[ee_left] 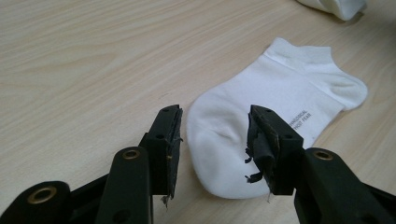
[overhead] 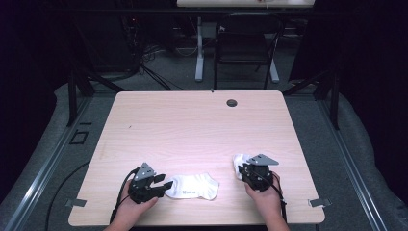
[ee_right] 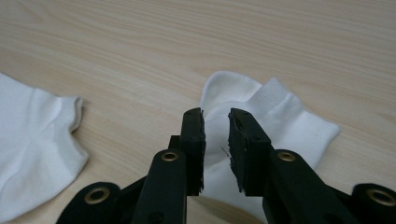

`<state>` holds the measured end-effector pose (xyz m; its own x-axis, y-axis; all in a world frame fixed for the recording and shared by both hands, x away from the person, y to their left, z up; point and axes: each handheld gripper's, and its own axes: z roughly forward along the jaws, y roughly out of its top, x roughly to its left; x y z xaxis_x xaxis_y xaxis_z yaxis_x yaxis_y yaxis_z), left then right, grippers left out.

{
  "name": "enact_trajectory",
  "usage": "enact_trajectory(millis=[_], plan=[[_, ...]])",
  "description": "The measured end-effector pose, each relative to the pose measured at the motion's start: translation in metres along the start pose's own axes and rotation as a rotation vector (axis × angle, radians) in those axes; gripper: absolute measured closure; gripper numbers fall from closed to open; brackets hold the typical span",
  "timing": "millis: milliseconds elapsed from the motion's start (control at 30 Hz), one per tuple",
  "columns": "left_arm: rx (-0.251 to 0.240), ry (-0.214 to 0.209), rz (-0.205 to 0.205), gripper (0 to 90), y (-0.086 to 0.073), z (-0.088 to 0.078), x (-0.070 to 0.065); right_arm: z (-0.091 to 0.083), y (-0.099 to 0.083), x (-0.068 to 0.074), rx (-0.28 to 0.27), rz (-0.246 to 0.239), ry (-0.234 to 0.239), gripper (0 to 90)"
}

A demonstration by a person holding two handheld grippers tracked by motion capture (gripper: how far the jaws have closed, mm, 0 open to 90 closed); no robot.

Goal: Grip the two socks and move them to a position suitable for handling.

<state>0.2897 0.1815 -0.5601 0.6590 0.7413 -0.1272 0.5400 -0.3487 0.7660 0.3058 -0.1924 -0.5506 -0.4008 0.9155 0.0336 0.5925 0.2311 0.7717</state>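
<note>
Two white socks lie on the near part of the table (overhead: 192, 125). The flat sock (overhead: 195, 186) lies toe toward the left gripper (overhead: 161, 185), whose jaws stand apart on either side of the toe, not pressing it. The crumpled sock (overhead: 239, 163) lies well to the right, under the right gripper (overhead: 246, 171), whose jaws show a narrow gap above it with nothing pinched. A grommet (overhead: 232, 103) sits at the far edge; a chair (overhead: 245, 43) stands beyond.

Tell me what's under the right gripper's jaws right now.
A bunched white sock lies on the wooden table beneath the right gripper; daylight shows between the parted jaws. The jaws cover the sock's near part, so contact there can't be told.
</note>
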Motion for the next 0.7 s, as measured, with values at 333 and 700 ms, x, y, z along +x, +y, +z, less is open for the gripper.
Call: enact_trajectory(millis=[333,700], plan=[[-0.013,-0.002,-0.030,54.3,0.000,-0.002,0.008,0.020,0.010,0.000,0.042,0.071,0.017,64.2],[-0.004,0.002,-0.036,54.3,-0.001,0.001,0.008,0.033,-0.001,0.011,0.130,-0.020,-0.028,79.3]])
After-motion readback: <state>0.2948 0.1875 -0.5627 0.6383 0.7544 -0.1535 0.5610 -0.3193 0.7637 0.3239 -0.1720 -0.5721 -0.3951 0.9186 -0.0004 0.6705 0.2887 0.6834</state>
